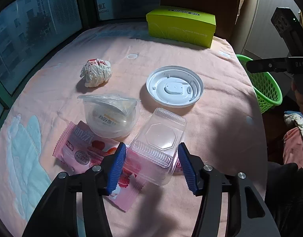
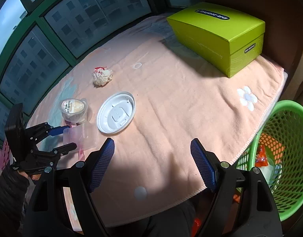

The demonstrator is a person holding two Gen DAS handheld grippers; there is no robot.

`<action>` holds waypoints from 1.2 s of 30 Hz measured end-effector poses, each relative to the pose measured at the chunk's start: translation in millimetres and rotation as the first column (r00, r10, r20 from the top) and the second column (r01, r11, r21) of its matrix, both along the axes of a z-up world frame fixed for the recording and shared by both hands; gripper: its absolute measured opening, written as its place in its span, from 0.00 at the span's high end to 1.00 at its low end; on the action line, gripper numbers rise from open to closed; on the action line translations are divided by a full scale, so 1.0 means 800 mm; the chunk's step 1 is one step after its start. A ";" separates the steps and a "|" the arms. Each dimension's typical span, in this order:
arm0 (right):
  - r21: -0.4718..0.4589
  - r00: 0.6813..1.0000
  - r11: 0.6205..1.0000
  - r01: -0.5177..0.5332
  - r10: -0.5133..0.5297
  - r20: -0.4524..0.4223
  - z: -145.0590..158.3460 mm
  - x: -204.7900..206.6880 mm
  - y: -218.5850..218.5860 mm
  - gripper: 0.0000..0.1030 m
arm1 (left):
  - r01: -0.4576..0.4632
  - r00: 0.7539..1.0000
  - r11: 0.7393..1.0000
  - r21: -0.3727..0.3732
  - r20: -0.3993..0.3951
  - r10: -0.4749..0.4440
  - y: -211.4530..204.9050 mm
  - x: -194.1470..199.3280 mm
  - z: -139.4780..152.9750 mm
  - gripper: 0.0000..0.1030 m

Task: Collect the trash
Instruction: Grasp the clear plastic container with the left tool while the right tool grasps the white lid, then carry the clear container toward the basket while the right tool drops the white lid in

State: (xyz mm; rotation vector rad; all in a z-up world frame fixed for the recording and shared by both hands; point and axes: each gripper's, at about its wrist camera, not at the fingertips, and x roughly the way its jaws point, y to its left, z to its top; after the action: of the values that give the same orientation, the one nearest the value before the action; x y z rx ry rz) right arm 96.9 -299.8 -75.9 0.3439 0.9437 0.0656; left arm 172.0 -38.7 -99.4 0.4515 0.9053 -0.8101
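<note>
Clear plastic is what the left claw (image 1: 151,167) has lined up: its blue pads stand apart on either side of a see-through clamshell tray (image 1: 159,140) low in the centre of the left wrist view, not yet pressing its walls, likely so the flimsy shell can be pinched across its width without sliding. The tray rests partly on a pink snack wrapper (image 1: 82,150), with a lidded clear cup (image 1: 110,116) just above it, a white round lid (image 1: 174,86) to the right and a crumpled paper ball (image 1: 96,73) toward the upper left, all on the peach blanket (image 1: 210,118) covering the bench. The right claw (image 2: 152,165) is also spread wide and empty, hovering over bare blanket near the green mesh basket (image 2: 289,122) at the lower right of its view, which already holds some trash.
</note>
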 end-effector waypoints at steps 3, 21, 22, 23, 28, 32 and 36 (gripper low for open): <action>-0.015 1.000 1.000 -0.025 0.025 -0.003 -0.002 0.010 0.009 0.21 | -0.020 1.000 1.000 -0.010 0.015 0.020 0.006 -0.007 0.006 0.50; -0.236 0.957 0.929 -0.285 0.288 -0.023 -0.047 0.092 0.103 0.11 | -0.244 0.969 0.958 -0.152 0.004 0.247 0.075 -0.060 0.067 0.52; -0.236 0.955 0.926 -0.294 0.297 -0.023 -0.049 0.097 0.106 0.11 | -0.253 0.966 0.954 -0.162 0.001 0.257 0.079 -0.061 0.069 0.52; -0.240 0.952 0.923 -0.302 0.305 -0.025 -0.052 0.101 0.109 0.09 | -0.262 0.964 0.950 -0.168 0.001 0.266 0.081 -0.063 0.070 0.52; -0.261 0.945 0.909 -0.324 0.322 -0.053 -0.068 0.121 0.122 0.07 | -0.291 0.956 0.938 -0.188 -0.009 0.295 0.090 -0.065 0.076 0.52; -0.264 0.949 0.913 -0.312 0.310 -0.053 -0.074 0.129 0.126 0.07 | -0.303 0.952 0.930 -0.207 -0.017 0.306 0.096 -0.066 0.078 0.52; -0.252 0.956 0.923 -0.291 0.288 -0.049 -0.078 0.134 0.127 0.07 | -0.309 0.950 0.929 -0.205 -0.023 0.311 0.096 -0.067 0.077 0.52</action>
State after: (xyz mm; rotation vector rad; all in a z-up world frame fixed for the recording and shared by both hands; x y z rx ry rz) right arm 204.4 -198.3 -138.3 -0.0380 0.9958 0.2101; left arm 118.7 38.0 -38.1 0.1240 0.8458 -0.6019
